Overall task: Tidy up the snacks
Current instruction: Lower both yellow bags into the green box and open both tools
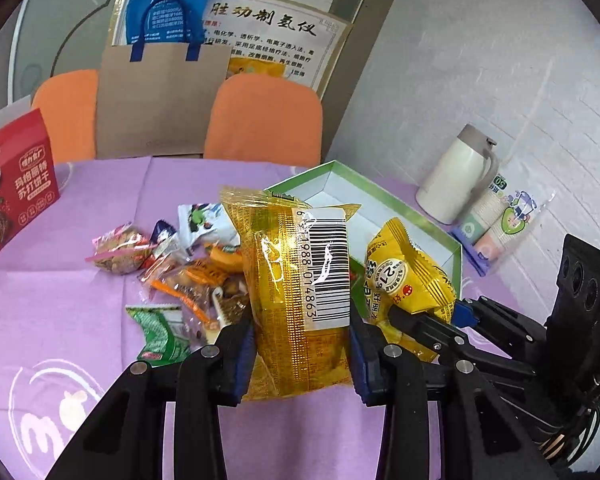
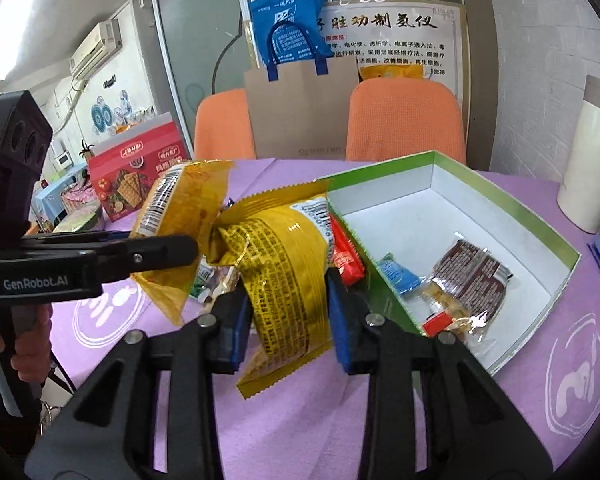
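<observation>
Purple cloth (image 1: 80,312) covers the table, and a heap of small snacks (image 1: 180,276) lies on it — little packs in pink, orange, green and white, all mixed up. A red cracker box (image 1: 16,196) stands at the far left of the table. Behind the table are two orange chairs (image 1: 264,120), a brown paper bag (image 1: 156,100) and a blue bag (image 1: 172,4) hanging over it. A white jug (image 1: 456,176) and a sleeve of paper cups (image 1: 500,220) sit by the wall. A green box (image 2: 540,216) with a white inside lies open on the right, and a few packs (image 2: 460,284) are already in it, in the near corner. The left gripper (image 1: 300,344) is clamped on an orange pack (image 1: 296,292), which stands upright between the blue pads (image 1: 244,356), lifted off the cloth, with its barcode facing the camera. The right gripper (image 2: 288,312) is clamped on a yellow pack (image 2: 284,264), held just beside the box's left wall and above the cloth. The two packs hang close together — the orange one is just left of the yellow one. In the right view, the left gripper's black finger (image 2: 152,248) crosses in front of the orange pack and hides part of the heap.
</observation>
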A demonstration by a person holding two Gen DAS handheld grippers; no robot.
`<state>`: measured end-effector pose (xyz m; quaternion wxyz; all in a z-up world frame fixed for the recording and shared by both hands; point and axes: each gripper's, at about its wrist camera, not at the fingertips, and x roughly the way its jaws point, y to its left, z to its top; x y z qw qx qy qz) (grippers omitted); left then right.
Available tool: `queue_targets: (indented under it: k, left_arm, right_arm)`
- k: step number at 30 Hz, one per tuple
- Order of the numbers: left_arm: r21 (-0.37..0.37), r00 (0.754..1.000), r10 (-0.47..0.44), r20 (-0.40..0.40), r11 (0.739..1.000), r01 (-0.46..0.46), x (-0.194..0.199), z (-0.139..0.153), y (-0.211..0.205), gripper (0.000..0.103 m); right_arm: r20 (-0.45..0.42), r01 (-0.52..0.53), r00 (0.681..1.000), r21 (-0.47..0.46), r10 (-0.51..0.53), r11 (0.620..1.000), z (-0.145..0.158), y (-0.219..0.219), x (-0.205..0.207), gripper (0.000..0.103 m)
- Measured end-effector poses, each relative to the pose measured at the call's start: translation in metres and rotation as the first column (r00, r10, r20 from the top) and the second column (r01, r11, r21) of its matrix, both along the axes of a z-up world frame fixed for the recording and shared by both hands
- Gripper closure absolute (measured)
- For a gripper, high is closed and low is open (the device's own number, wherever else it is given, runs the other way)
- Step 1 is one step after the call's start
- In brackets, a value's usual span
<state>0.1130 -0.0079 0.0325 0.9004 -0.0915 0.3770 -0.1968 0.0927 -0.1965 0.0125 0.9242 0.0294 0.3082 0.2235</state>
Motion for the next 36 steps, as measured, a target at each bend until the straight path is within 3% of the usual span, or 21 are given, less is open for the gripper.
queue_targets:
  k: [6, 11, 22, 23, 24, 25, 26, 30, 36]
  left_arm:
    - [-0.013, 0.998, -0.045, 0.034, 0.999, 0.045, 0.029, 0.018, -0.033, 0.064]
    - [-0.024, 0.998, -0.069, -0.009, 0.997, 0.069, 0.063, 0.012, -0.064, 0.064]
    - [-0.024, 0.994, -0.061, -0.088, 0.998, 0.059, 0.111, -0.014, -0.103, 0.063]
    - [-0.025, 0.995, -0.05, -0.09, 0.999, 0.048, 0.111, -0.016, -0.102, 0.056]
    - [-0.023, 0.995, -0.042, -0.09, 0.999, 0.04, 0.111, -0.018, -0.102, 0.047]
    - [-0.016, 0.996, -0.03, -0.087, 0.999, 0.029, 0.11, -0.02, -0.101, 0.025]
    - [-0.006, 0.997, -0.018, -0.075, 1.0, 0.018, 0.107, -0.02, -0.1, 0.015]
    - [0.053, 0.999, 0.013, -0.043, 0.999, -0.01, 0.102, -0.02, -0.099, 0.014]
    - [0.019, 0.996, 0.014, -0.084, 1.0, -0.013, 0.095, -0.019, -0.084, 0.014]
  right_arm:
    - [0.031, 0.136, 0.99, -0.02, -0.136, 0.99, 0.013, -0.036, 0.015, 0.067]
    - [-0.007, 0.237, 0.971, -0.046, -0.237, 0.97, 0.002, -0.065, 0.037, 0.067]
    - [-0.044, 0.278, 0.958, -0.071, -0.282, 0.958, -0.019, -0.085, 0.061, 0.065]
    - [-0.039, 0.27, 0.961, -0.078, -0.274, 0.96, -0.02, -0.084, 0.062, 0.061]
    - [-0.032, 0.265, 0.963, -0.083, -0.268, 0.961, -0.02, -0.083, 0.061, 0.046]
    - [-0.023, 0.27, 0.962, -0.089, -0.273, 0.959, -0.022, -0.084, 0.06, 0.038]
    - [-0.006, 0.281, 0.959, -0.094, -0.283, 0.955, -0.021, -0.084, 0.058, 0.028]
    - [0.016, 0.289, 0.957, -0.083, -0.289, 0.954, -0.022, -0.087, 0.057, 0.017]
    - [-0.001, 0.287, 0.957, -0.086, -0.289, 0.954, -0.02, -0.084, 0.053, 0.012]
